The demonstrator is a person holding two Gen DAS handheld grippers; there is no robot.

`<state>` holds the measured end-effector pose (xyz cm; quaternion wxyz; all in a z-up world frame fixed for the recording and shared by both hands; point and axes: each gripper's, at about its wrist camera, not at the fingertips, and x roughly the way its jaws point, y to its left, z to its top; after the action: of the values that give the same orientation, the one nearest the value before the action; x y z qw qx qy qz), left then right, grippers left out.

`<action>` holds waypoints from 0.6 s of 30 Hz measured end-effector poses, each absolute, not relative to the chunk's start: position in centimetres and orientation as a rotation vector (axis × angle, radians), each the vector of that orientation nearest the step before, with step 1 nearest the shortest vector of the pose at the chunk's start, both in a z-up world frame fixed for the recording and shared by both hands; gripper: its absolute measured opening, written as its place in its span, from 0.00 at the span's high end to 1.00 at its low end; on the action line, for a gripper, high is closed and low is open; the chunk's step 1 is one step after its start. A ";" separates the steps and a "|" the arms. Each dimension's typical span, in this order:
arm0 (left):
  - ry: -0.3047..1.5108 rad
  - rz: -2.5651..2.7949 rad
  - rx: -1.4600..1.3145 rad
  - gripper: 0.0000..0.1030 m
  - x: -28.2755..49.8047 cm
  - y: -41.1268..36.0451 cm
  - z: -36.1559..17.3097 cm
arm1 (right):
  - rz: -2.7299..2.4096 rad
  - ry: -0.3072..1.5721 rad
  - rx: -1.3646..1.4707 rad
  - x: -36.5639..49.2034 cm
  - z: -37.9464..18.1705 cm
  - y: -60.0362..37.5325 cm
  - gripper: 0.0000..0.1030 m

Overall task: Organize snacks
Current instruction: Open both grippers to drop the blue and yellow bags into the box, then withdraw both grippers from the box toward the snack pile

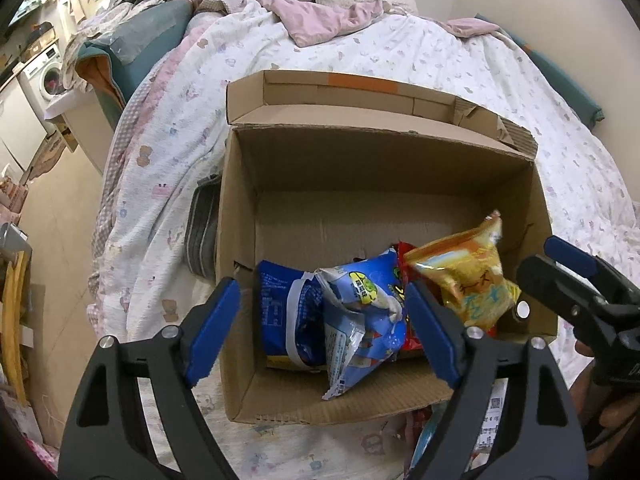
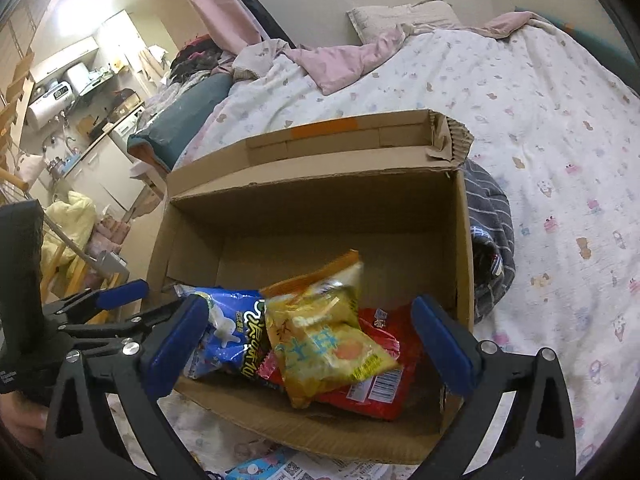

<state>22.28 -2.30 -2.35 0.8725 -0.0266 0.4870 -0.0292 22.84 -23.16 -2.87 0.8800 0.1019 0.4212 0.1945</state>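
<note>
An open cardboard box [image 1: 360, 136] [image 2: 304, 184] sits on a bed. At its near end lie a light blue snack bag [image 1: 352, 308] [image 2: 224, 332], a dark blue bag [image 1: 280, 308], a red bag [image 1: 412, 340] [image 2: 372, 384] and, on top, a yellow bag [image 1: 468, 280] [image 2: 324, 336] with a blurred upper edge. My left gripper [image 1: 324, 332] [image 2: 140, 304] hangs open above the blue bags, its pads clear of them. My right gripper [image 2: 310, 346] [image 1: 548, 268] stands wide open over the yellow bag, pads apart from it.
The far half of the box shows bare floor. A grey striped cloth [image 2: 492, 248] lies against the box's right wall and a grey pouch [image 1: 202, 232] against its left. More packets [image 2: 260, 466] lie on the quilt [image 1: 440, 52] in front. The bed edge drops to the floor [image 1: 60, 200] on the left.
</note>
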 end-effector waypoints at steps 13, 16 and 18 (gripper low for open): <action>1.013 -0.089 -0.040 0.21 20.2 -2.1 -1.7 | 0.386 0.887 0.295 21.3 -1.8 -25.7 0.00; 0.993 -0.105 0.043 0.21 19.0 -3.0 -1.1 | 0.378 0.883 0.335 20.2 -1.1 -26.7 0.00; 0.969 -0.118 0.073 0.21 18.3 -3.4 -0.5 | 0.389 0.878 0.360 19.6 -0.6 -27.0 0.00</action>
<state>18.29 -3.35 -0.52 0.8826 0.0348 0.4653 -0.0566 19.55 -27.04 -0.64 0.8713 0.1724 0.4201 0.1862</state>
